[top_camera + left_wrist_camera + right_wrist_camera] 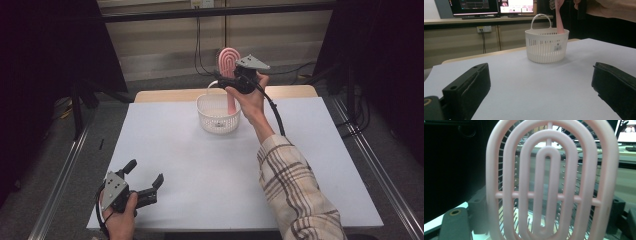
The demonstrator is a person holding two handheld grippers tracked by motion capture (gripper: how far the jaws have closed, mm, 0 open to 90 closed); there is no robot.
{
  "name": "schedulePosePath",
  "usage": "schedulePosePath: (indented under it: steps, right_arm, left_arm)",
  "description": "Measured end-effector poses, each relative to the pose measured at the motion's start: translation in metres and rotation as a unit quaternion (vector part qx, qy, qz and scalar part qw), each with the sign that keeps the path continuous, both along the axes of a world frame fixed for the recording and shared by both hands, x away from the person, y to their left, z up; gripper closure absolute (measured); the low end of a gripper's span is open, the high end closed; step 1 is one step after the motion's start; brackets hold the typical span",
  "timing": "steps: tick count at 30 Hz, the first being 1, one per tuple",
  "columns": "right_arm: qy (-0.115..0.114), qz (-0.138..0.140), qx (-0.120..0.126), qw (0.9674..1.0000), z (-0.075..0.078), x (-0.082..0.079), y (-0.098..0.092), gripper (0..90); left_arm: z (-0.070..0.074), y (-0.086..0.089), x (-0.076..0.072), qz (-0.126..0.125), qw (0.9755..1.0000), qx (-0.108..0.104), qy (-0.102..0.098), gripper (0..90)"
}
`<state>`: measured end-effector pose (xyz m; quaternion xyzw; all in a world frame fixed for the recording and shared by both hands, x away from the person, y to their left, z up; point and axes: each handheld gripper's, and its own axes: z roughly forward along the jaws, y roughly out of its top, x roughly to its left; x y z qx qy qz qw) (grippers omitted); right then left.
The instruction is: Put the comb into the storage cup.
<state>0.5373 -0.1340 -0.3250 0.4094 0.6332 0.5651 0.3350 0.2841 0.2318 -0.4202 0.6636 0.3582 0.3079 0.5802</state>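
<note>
Right tool (pixel 234 75): clamped on pink vented hairbrush (pixel 229 62), handle dipping into white basket (pixel 218 116)
Left tool (pixel 145 181): released, idle on bench (pixel 200 165)
Risk: handle snagging rim; tipping basket

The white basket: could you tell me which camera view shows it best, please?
The left gripper view: the white basket stands whole and side-on, with handle, slatted wall and label visible. The high view shows it smaller, from above, the pink brush entering it. In the right gripper view I cannot make it out behind the brush.
</note>
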Motion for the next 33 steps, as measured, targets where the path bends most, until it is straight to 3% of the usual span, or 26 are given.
schedulePosePath:
  steps: [20, 33]
  right_arm:
    - [0.019, -0.01, 0.013, 0.9997, -0.024, -0.002, -0.011, 19.0]
    - [0.034, -0.003, 0.005, 0.9994, -0.031, -0.005, -0.011, 19.0]
  left_arm:
    - [0.0, 0.0, 0.0, -0.001, 1.0, 0.008, -0.002, 2.2]
    - [0.0, 0.0, 0.001, -0.003, 1.0, 0.006, 0.0, 2.2]
